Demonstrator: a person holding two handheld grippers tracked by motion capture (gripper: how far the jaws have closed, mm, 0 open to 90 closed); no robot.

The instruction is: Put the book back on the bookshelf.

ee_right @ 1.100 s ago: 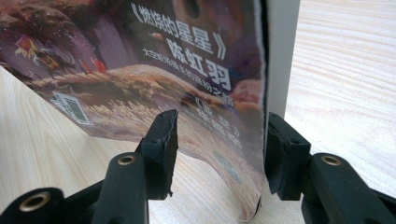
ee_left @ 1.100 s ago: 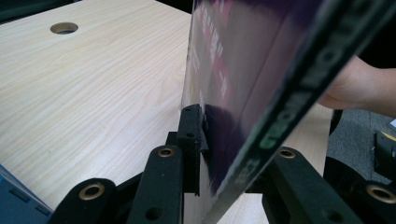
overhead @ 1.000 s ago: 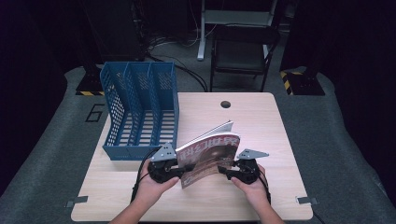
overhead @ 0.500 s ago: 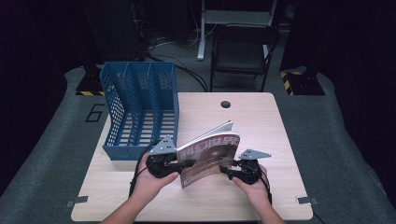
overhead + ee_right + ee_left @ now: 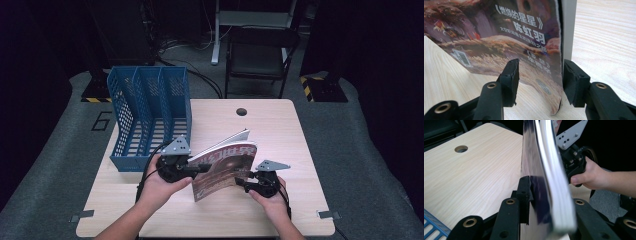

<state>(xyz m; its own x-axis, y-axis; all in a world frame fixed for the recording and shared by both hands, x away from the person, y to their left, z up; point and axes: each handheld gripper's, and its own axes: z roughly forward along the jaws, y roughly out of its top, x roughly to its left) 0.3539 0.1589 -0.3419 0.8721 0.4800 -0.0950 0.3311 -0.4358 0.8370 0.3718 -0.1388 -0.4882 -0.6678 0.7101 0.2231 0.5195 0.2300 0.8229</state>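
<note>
High view looks down; both close tool views share the magazine.

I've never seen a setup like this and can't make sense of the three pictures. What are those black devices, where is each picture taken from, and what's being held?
A person sits at a pale wooden table and holds a black hand-held two-jaw gripper in each hand: the left gripper and the right gripper.

The high view looks down from above the person. The other two come from a small camera riding on each gripper, looking along its own jaws.

A blue plastic three-slot file rack stands on the table's left side.

Between the grippers is a glossy magazine with a dark illustrated cover, held up on edge. The left gripper is clamped on one edge. In the right gripper view its other edge sits between the jaws, one pad at its side, the other standing apart.
</note>
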